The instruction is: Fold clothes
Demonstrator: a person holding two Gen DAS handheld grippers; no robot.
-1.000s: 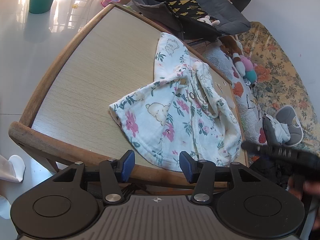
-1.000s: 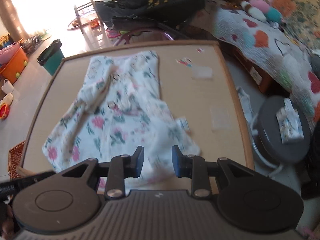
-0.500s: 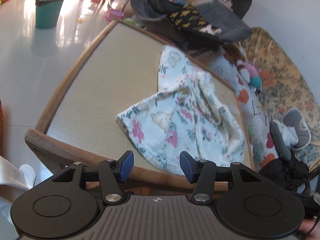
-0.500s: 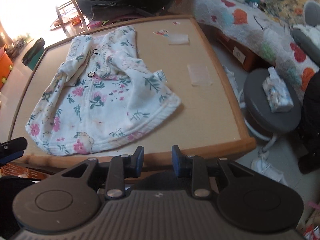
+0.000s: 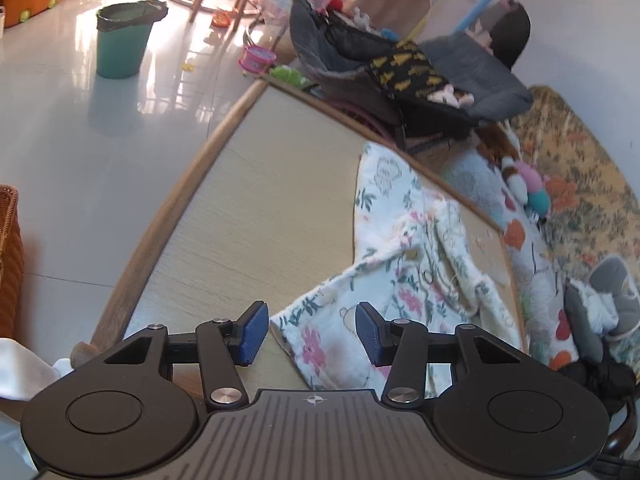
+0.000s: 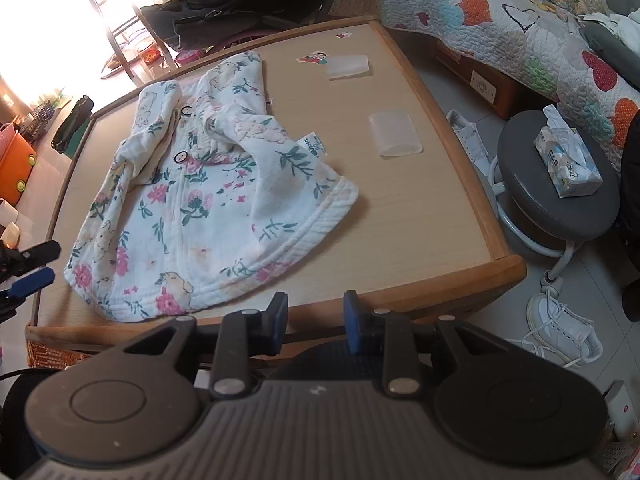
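A white floral baby garment (image 6: 208,208) lies rumpled and partly folded over itself on the wooden table (image 6: 420,208). In the left wrist view its near corner (image 5: 320,340) shows in the gap of my left gripper (image 5: 310,334). The jaws are closing, but the blue pads are not pressing on the cloth. The left gripper (image 6: 34,266) also shows at the table's left edge in the right wrist view. My right gripper (image 6: 315,320) hangs open over the table's near edge, short of the hem, with nothing between its fingers.
Two clear plastic pieces (image 6: 394,134) and a sticker lie on the table's right part. A grey stool with a tissue pack (image 6: 560,188) and white shoes (image 6: 560,328) stand to the right, a quilted bed (image 6: 520,28) behind. A green bin (image 5: 124,40) and wicker basket (image 5: 8,260) are left.
My left gripper moved in over the garment's near corner and its jaws narrowed. My right gripper drew back from above the garment to the table's near edge, then held still.
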